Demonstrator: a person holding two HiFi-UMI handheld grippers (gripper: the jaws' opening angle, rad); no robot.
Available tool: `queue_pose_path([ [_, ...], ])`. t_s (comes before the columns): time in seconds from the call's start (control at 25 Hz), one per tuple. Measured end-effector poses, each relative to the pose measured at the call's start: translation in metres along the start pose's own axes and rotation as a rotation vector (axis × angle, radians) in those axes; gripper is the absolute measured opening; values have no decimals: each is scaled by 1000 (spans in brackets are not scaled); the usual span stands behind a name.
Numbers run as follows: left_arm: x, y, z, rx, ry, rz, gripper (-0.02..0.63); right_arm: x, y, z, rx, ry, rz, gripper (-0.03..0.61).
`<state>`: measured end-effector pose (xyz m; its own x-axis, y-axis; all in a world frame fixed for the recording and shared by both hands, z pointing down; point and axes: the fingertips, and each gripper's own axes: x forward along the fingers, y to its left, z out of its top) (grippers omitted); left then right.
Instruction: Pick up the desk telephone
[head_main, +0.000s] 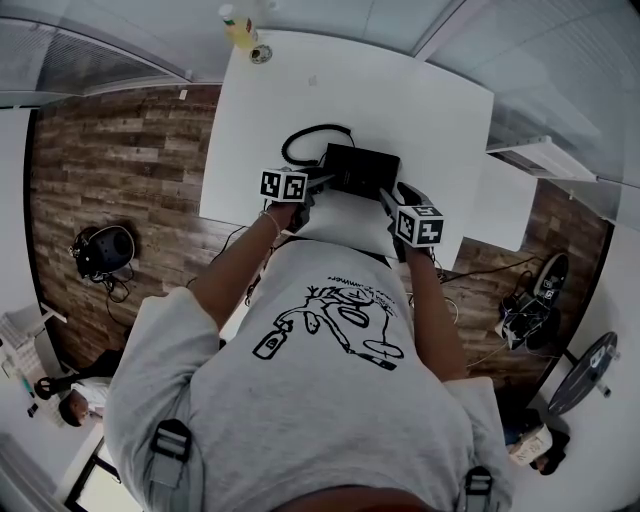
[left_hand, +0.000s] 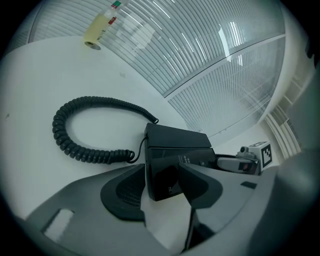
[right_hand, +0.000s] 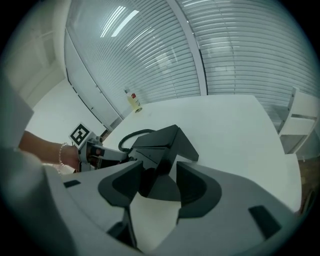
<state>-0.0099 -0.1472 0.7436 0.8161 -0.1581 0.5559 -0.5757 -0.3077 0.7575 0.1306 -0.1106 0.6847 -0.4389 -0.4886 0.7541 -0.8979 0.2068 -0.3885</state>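
Note:
The black desk telephone (head_main: 360, 168) rests on the white table (head_main: 400, 90), near its front edge, with its coiled cord (head_main: 305, 140) looped behind and to the left. My left gripper (head_main: 325, 180) is at the telephone's left side and my right gripper (head_main: 388, 198) at its right side. In the left gripper view a corner of the telephone (left_hand: 175, 145) lies between the wide-set jaws of that gripper (left_hand: 162, 187), and the pads do not clearly press on it. The right gripper (right_hand: 159, 187) likewise straddles the telephone's opposite corner (right_hand: 160, 145), jaws spread wide.
A yellowish bottle (head_main: 238, 25) stands at the table's far edge. A low white unit (head_main: 500, 200) adjoins the table on the right. Bags and cables lie on the wooden floor at the left (head_main: 105, 250) and right (head_main: 530, 300). Slatted blinds line the far wall.

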Motion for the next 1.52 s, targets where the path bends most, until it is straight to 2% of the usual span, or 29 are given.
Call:
queue_pose_path([
  [0.28, 2, -3, 0, -20, -3, -17, 190, 3, 0, -1, 69, -4, 66, 175],
  [0.88, -2, -6, 1, -4, 0, 19, 183, 2, 2, 1, 97, -12, 61, 173],
  [1.52, -49, -61, 30, 92, -54, 42, 179, -52, 31, 35, 90, -90, 88, 173],
])
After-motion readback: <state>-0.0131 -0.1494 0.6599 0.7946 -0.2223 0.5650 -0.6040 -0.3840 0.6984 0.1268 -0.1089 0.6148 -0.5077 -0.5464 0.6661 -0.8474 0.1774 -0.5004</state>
